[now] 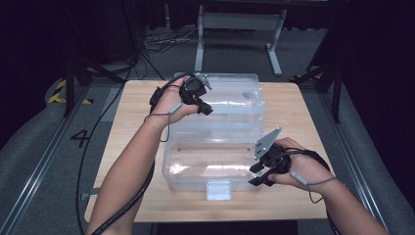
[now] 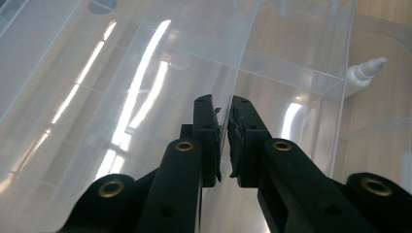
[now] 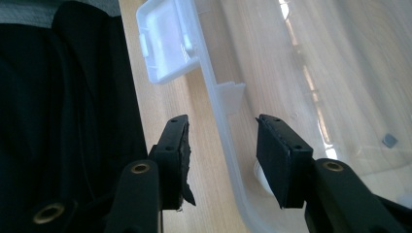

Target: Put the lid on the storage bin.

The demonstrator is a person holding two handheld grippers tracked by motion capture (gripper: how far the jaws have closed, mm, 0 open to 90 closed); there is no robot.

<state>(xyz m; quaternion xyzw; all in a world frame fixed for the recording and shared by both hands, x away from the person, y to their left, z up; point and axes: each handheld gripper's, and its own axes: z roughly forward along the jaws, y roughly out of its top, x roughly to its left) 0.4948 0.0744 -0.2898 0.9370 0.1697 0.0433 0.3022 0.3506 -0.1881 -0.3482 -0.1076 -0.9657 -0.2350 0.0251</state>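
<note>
Clear storage box lying open on the table, lid held up at the back

Near the bottom of the high view, the box sits mid-table, its long axis running left to right, white latch pointing at the lower edge. At lower right, the right gripper has its jaws apart, straddling the box's near rim without pressing it. Farther up, left of centre, the left gripper is clamped on the thin wall of the raised lid. Judging by this, opening looks done; closing or loading remains. A small white bottle lies beyond the clear wall.
</note>
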